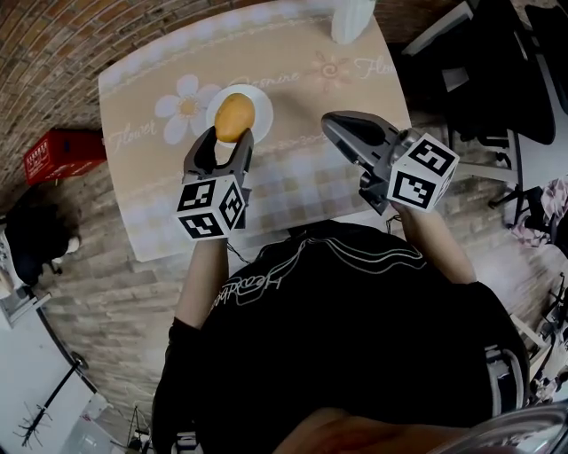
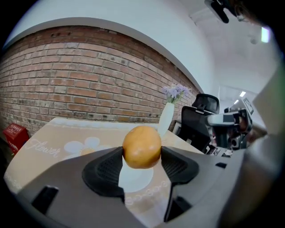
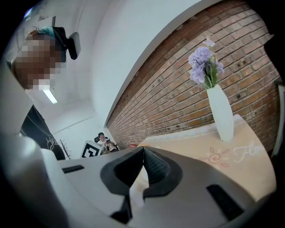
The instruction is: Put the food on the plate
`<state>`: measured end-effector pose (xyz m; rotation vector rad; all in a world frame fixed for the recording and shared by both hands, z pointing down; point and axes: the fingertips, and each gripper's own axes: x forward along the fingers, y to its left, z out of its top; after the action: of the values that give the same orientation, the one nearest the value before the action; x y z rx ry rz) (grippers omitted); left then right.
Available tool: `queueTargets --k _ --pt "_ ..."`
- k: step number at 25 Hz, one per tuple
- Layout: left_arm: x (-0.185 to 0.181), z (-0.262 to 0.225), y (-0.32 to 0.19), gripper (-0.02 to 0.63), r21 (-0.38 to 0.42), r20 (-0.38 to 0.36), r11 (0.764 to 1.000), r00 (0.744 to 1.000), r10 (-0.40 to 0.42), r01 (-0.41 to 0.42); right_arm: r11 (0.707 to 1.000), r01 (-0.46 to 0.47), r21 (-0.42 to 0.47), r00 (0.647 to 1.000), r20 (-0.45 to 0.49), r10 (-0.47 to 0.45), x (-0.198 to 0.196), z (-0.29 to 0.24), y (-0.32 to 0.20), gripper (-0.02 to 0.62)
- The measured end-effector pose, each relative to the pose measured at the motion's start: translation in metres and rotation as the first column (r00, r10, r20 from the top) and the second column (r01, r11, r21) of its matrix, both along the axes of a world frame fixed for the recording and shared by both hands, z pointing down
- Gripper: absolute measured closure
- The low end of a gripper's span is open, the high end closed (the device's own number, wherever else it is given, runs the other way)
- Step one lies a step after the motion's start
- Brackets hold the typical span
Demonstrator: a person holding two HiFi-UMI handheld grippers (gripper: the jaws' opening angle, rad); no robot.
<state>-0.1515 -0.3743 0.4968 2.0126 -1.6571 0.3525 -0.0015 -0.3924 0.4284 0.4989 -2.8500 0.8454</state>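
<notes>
Holds the food [image 2: 141, 151], a round, golden-orange lump with a smooth, faintly glossy skin, clamped in the left claw [image 1: 227, 136], one jaw pressing on each flank at the widest girth. Hangs it in the air just over the white plate [image 1: 263, 106], set on the flower-print desk [image 1: 311, 191] a little left of middle; no contact visible between food and plate. Shows the right claw [image 3: 143, 152] pressed together on nothing, raised at the right, well apart from the plate. Looks light and fairly firm, judging by the unflattened outline under the jaws, though perhaps bruisable; cannot tell whether fruit, potato or bread roll. Likely to roll once released, given the rounded shape and smooth skin, so best lowered onto the plate's middle before spreading the jaws. Best gripped as now, across the middle, with gentle pressure. Leaves the white vase [image 1: 352, 19] at the desk's far edge well clear.
</notes>
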Motion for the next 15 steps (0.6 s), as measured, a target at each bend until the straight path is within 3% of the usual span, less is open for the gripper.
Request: queueTargets --k 3,15 --pt "0.000 0.018 -0.006 0.341 -0.022 0.034 1.000 0.999 0.012 -0.012 1.000 -0.001 -0.005 1.000 -0.010 0.001 0.000 0.007 -0.006 0.598" --pt "-0.005 0.073 -0.015 0.341 -0.105 0.057 0.994 0.998 0.022 -0.016 1.000 -0.008 -0.030 0.999 -0.045 0.006 0.005 0.031 -0.008 0.598"
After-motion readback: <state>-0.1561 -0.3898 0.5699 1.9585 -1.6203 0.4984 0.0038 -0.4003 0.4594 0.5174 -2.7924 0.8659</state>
